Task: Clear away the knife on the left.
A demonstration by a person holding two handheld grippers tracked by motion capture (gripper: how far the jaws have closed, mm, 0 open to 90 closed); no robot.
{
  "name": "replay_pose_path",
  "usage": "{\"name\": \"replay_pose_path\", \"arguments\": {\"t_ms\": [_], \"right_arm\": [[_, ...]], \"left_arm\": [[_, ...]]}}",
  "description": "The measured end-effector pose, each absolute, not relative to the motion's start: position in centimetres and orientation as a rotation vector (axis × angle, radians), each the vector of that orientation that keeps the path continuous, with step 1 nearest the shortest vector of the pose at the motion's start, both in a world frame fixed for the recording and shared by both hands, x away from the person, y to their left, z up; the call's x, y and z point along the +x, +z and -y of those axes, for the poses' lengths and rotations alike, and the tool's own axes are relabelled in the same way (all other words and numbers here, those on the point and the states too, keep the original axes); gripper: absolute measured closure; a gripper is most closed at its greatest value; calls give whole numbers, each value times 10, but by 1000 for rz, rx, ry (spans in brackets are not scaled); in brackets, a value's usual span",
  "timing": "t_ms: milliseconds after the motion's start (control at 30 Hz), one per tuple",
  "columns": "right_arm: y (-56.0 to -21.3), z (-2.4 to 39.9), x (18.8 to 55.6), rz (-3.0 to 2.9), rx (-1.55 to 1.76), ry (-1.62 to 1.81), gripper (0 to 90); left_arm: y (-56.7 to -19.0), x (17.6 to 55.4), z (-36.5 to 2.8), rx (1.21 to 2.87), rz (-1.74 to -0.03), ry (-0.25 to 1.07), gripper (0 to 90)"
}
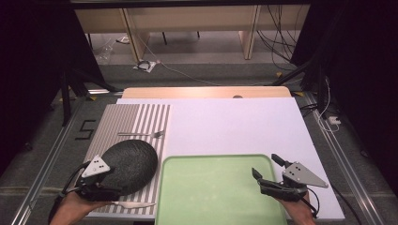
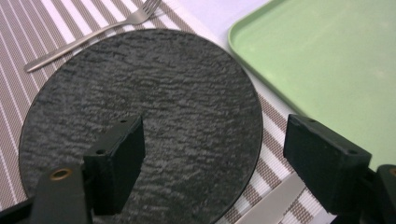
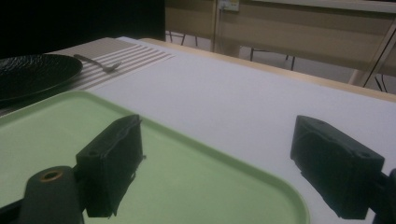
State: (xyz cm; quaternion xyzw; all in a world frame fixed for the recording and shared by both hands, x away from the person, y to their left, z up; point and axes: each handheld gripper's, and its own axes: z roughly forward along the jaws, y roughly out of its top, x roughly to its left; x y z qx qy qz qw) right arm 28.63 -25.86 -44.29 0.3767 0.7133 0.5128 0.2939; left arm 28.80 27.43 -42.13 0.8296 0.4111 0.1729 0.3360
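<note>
My left gripper (image 1: 112, 176) hangs with its jaws spread wide over a round black plate (image 2: 140, 121), one jaw above its rough, slate-like surface and the other out past its rim, over the striped placemat (image 2: 275, 163). Nothing is between them. The plate lies on that ribbed grey-and-white mat, with a slim steel fork (image 2: 93, 35) beyond it, ahead of my jaws, and a pale knife (image 2: 273, 205) just off its near edge. My right gripper (image 1: 270, 168) is also parted and empty, poised at the far right corner of a smooth, pale green tray (image 3: 187, 182) with rounded corners and a raised lip; one jaw is above the tray, the other above the white board (image 3: 243, 107).
</note>
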Motion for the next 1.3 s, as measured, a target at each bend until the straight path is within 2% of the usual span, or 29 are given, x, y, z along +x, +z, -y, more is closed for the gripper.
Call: {"name": "replay_pose_path", "arguments": {"t_ms": [1033, 1300], "right_arm": [[-443, 257, 286, -1914, 991, 1365, 181], [-443, 257, 286, -1921, 992, 1361, 182]], "left_arm": [[-440, 271, -310, 2387, -1196, 382, 241], [-448, 276, -312, 2482, -1219, 323, 274]]}}
